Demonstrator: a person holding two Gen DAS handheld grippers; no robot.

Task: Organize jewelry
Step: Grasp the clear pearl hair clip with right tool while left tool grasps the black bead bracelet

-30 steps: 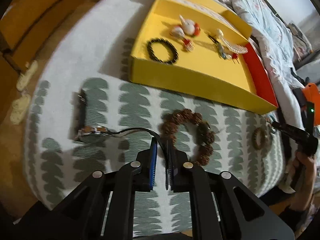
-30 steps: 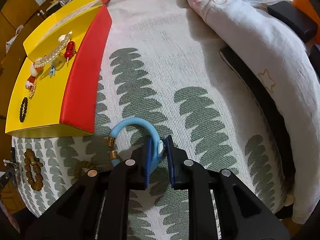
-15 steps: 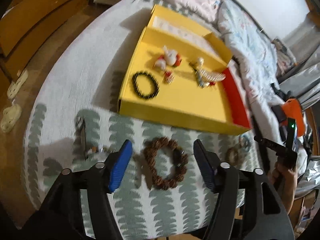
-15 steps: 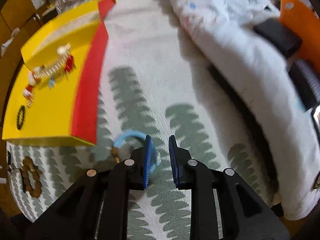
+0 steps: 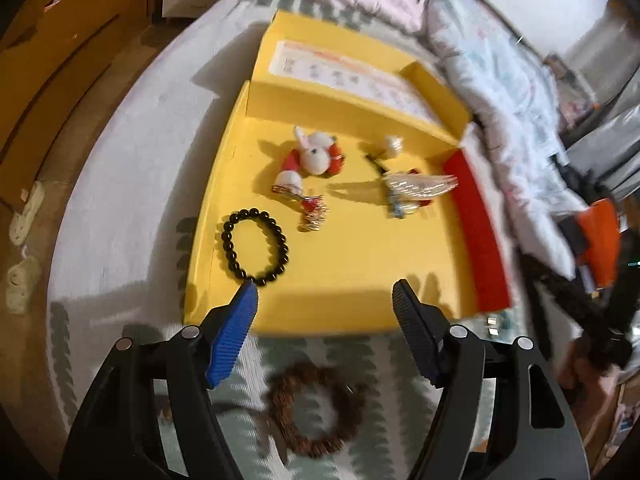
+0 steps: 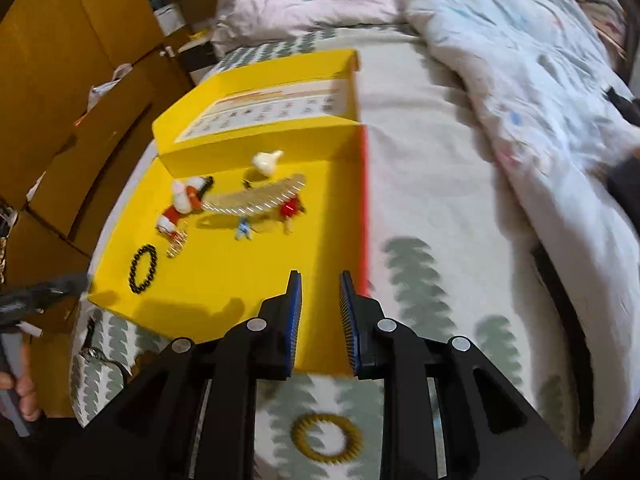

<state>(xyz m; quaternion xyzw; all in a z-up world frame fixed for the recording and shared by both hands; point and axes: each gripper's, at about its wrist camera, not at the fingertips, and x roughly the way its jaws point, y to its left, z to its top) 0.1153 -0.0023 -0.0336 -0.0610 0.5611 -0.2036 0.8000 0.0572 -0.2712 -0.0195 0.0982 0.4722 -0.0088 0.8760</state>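
A yellow box [image 5: 360, 280] lies open on the bed. Inside it are a black bead bracelet [image 5: 254, 246], a white rabbit charm [image 5: 316, 156] and a pearl piece [image 5: 416, 184]. My left gripper [image 5: 323, 296] hangs open and wide above the box's front wall, holding nothing. A brown bead bracelet [image 5: 316, 408] lies on the sheet below it. My right gripper [image 6: 320, 280] is open by a narrow gap with nothing between its pads, over the box's front right corner [image 6: 332, 360]. A gold coil ring [image 6: 326, 438] lies on the sheet under it. A bit of the blue bracelet [image 5: 496, 322] shows by the box corner.
A watch [image 6: 94, 354] lies on the sheet left of the box. A crumpled quilt [image 6: 520, 80] covers the bed's right side. Wooden cabinets [image 6: 60, 80] stand to the left. A person's hand [image 6: 24, 392] holds the left gripper.
The left gripper let go of the watch strap, opened wide and rose toward the box. The right gripper released the blue bracelet, parted slightly and lifted toward the box.
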